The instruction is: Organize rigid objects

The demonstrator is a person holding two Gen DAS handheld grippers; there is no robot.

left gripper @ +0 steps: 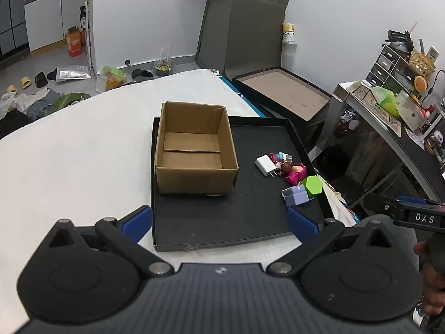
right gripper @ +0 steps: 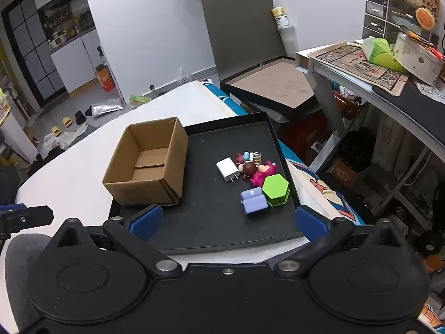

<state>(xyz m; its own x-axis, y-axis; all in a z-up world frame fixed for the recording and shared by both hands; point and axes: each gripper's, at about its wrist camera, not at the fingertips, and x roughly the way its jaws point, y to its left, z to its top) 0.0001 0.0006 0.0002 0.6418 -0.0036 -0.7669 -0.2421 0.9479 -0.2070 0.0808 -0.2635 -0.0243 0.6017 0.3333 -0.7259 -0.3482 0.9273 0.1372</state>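
Both the left gripper and the right gripper hang with jaws wide apart, holding nothing. Ahead on the black tray, the cardboard box stands empty, while the charger, figurines, green box and lilac box cluster beside it. Judged so, sorting has not begun.

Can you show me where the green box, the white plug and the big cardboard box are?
green box [right gripper: 275, 188]: right wrist view, on its flat hexagon lid.
white plug [right gripper: 227, 167]: right wrist view, on its white body.
cardboard box [left gripper: 196, 176]: left wrist view, on its near outer wall.
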